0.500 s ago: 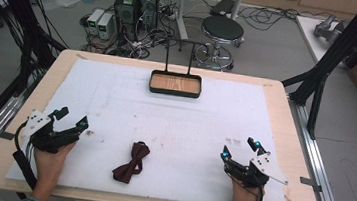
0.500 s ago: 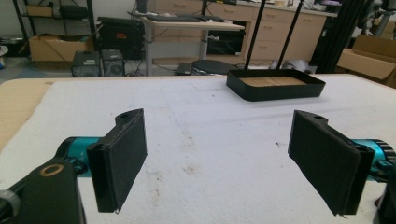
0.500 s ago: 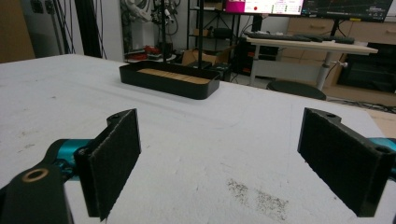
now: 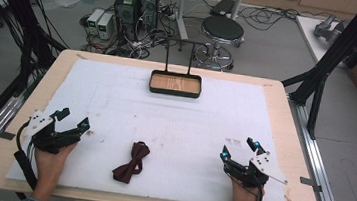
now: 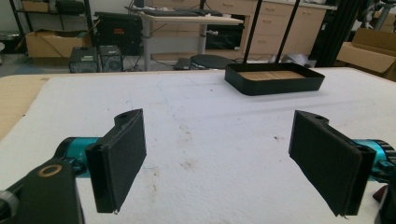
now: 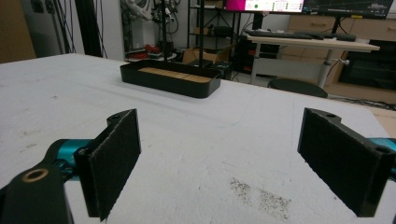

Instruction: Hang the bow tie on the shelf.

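A dark red bow tie point(image 4: 131, 162) lies on the white mat point(image 4: 179, 125) near the front edge, between the two hands. My left gripper point(image 4: 73, 120) rests at the front left, a hand's width left of the bow tie, and is open with nothing between its jaws point(image 5: 224, 163). At the front right my right gripper point(image 4: 240, 148) is also open and empty point(image 6: 219, 163). A black tray with a wooden floor point(image 4: 175, 84) stands at the far middle of the mat, also ahead of each gripper point(image 5: 274, 78) point(image 6: 170, 77).
Two thin black posts point(image 4: 191, 56) rise behind the tray. The mat covers a wooden table point(image 4: 24, 114). Beyond the table are a round stool point(image 4: 222, 30), computer cases point(image 4: 136, 3) and cables on the floor. Black frame legs point(image 4: 331, 61) stand at the right.
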A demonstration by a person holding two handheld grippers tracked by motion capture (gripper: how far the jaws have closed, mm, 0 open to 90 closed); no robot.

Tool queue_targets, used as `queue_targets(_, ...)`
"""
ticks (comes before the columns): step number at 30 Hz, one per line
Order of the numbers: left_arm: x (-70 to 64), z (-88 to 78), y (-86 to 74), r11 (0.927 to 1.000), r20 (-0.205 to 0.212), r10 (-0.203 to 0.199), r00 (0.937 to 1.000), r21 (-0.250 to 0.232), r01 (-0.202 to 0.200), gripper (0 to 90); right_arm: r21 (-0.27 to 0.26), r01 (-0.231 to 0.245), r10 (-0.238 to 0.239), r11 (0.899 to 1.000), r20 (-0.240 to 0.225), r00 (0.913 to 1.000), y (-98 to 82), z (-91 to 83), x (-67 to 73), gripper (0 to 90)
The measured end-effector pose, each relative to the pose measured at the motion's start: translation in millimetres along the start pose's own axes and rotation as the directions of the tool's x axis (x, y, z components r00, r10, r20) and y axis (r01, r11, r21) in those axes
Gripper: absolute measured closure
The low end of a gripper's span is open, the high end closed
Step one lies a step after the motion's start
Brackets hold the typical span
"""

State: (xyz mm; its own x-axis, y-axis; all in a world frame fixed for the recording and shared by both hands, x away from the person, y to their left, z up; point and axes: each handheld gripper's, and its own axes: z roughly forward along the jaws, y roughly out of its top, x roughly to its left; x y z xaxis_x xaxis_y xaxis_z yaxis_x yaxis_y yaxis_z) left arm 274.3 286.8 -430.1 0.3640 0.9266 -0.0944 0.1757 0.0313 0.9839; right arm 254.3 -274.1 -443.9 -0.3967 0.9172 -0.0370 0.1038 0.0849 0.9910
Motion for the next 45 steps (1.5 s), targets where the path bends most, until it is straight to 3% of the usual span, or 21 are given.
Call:
queue_targets(17,-1.5,0.3,-0.2,1.0,0.005,-0.002,1.0,0.005,0.002,19.3,0.007,0.004,-0.004,1.0,0.003,1.0,0.0,0.3,1.0,12.3)
queue_targets(24,-7.1,-3.8,4.4,0.9996,0.039,-0.023,0.999,0.014,0.023,20.1,0.006,0.004,-0.004,1.0,0.004,1.0,0.0,0.4,0.6,12.3)
queue_targets(31,-22.9,-6.5,6.7,0.9994,0.095,0.015,0.9954,0.029,-0.018,22.2,0.007,0.004,-0.004,1.0,0.005,1.0,-0.1,0.5,0.5,12.3)
queue_targets(34,-36.8,-5.8,6.2,0.9975,0.158,0.046,0.9864,0.046,-0.054,23.0,0.008,0.002,-0.002,1.0,0.004,1.0,-0.1,0.4,0.3,12.3)
queue_targets(35,-36.8,-5.8,6.2,0.9975,0.158,0.046,0.9864,0.046,-0.054,23.2,0.007,0.002,-0.002,1.0,0.004,1.0,-0.1,0.4,0.2,12.2)
queue_targets(37,-48.6,-6.5,5.5,0.9943,0.189,0.075,0.9792,0.06,-0.087,23.9,0.006,0.002,-0.002,1.0,0.002,1.0,-0.2,0.3,0.1,12.3)
queue_targets(40,-55.9,-8.3,4.6,0.9915,0.205,0.096,0.974,0.067,-0.112,26.2,0.007,0.003,-0.003,1.0,0.001,1.0,-0.2,0.3,0.1,12.3)
queue_targets(42,-64.4,-9.9,3.2,0.9895,0.247,0.105,0.9633,0.071,-0.126,26.4,0.007,0.001,-0.001,1.0,0.001,1.0,-0.2,0.3,0.3,12.3)
queue_targets(44,-66.8,-10.2,2.5,0.9893,0.26,0.104,0.96,0.072,-0.127,26.5,0.008,0.0,0.0,1.0,0.001,1.0,-0.2,0.5,0.4,12.3)
queue_targets(45,-71.2,-10.2,1.4,0.9878,0.29,0.106,0.9513,0.079,-0.134,26.7,0.009,0.001,-0.001,1.0,0.002,1.0,-0.2,0.4,0.3,12.3)
